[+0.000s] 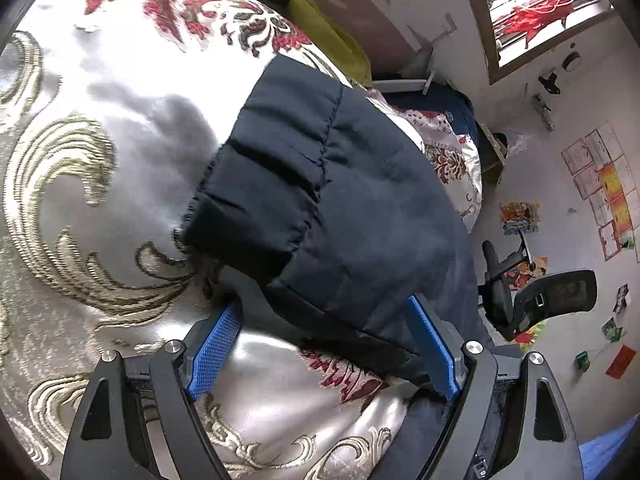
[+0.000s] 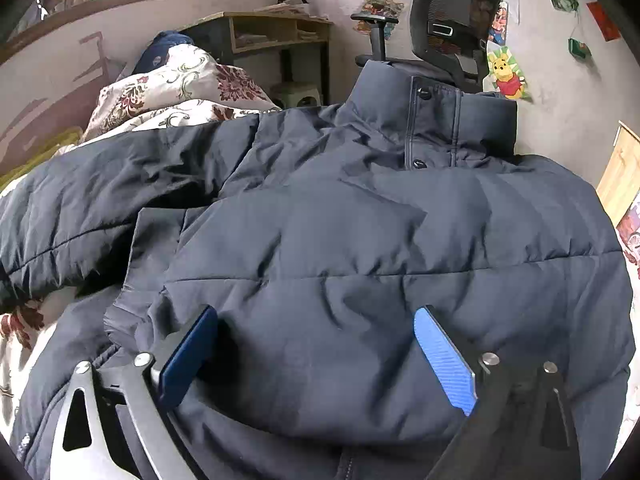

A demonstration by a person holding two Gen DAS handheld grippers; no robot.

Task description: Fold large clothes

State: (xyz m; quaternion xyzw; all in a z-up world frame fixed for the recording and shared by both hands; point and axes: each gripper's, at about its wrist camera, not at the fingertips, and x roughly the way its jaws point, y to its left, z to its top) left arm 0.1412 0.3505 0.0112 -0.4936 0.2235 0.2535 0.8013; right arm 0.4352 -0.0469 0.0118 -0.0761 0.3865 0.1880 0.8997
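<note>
We record a dark navy puffer jacket [image 2: 360,240] lying spread on a bed covered by a cream bedspread [image 1: 100,128] with red and gold floral embroidery. In the right wrist view its stand-up collar [image 2: 436,120] with 2 snap buttons points away from the camera, and 1 sleeve [image 2: 120,184] extends to the left across the bedspread. In the left wrist view we see the sleeve's elastic cuff [image 1: 256,184] resting flat on the cover. The left gripper [image 1: 324,344] has its blue pads apart, straddling the sleeve fabric without pinching it. The right gripper [image 2: 316,356] is likewise spread wide, its fingers over the jacket body. A black office chair [image 2: 456,8] stands behind the collar.
</note>
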